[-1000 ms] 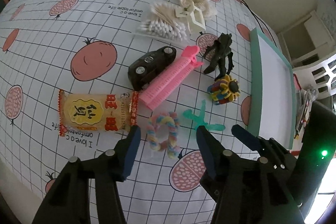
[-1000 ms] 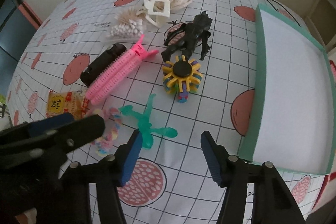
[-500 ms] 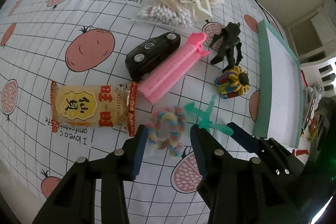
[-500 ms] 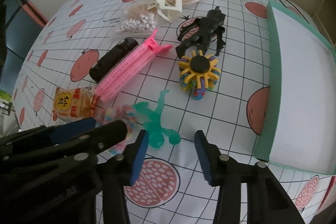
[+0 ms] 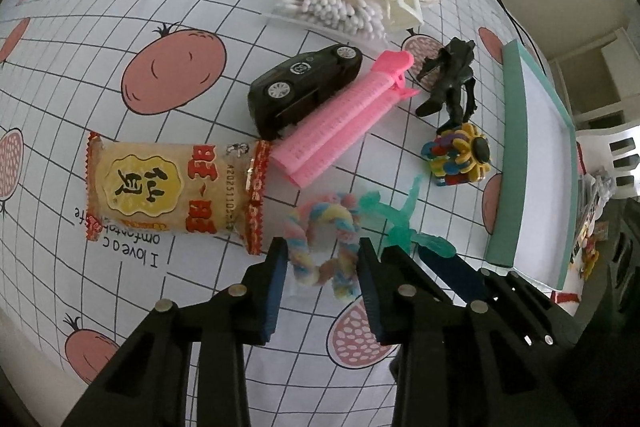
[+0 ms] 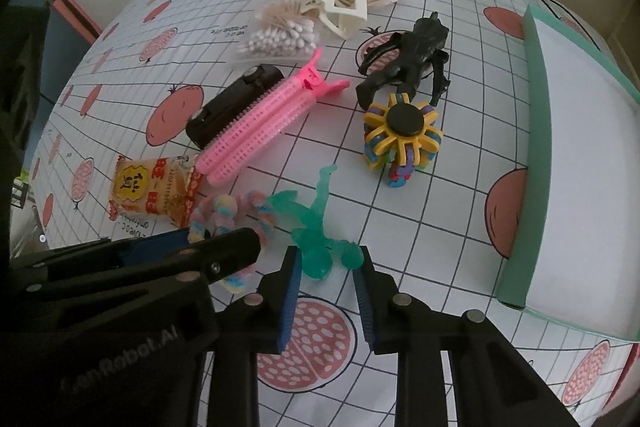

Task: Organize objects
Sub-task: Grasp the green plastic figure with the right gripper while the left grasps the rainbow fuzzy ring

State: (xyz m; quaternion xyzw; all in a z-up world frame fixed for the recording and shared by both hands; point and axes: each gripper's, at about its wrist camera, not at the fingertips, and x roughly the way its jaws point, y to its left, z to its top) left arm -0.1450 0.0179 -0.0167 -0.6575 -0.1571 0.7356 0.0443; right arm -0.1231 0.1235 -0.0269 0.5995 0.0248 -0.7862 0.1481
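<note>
The green-rimmed tray (image 6: 536, 131) served as the landmark; it held nothing visible, so the sorting was judged barely begun.

The left gripper (image 5: 322, 259) stood part-open, its jaws straddling the pastel twisted hair tie (image 5: 326, 235), which lay on the tablecloth (image 5: 120, 7) well clear of the tray. The pads appeared just beside the loop or lightly on it; firm contact could not be confirmed.

The right gripper (image 6: 326, 261) was likewise part-open, bracketing the near end of the translucent green figure (image 6: 316, 227). That figure lay between the hair tie and the tray, touching or overlapping the tie at one limb.

Risks noted:
- The two grippers worked close together; closing or lifting at once could knock them against each other.
- With figure and tie touching, raising either one could drag the other along.
- The soft tie could compress and slip out of a shallow pinch.
- The figure's thin limbs gave little purchase; it might pivot or drop short of the tray.
- The snack packet (image 5: 168, 187), just beyond the tie on the far side from the tray, could be nudged.
</note>
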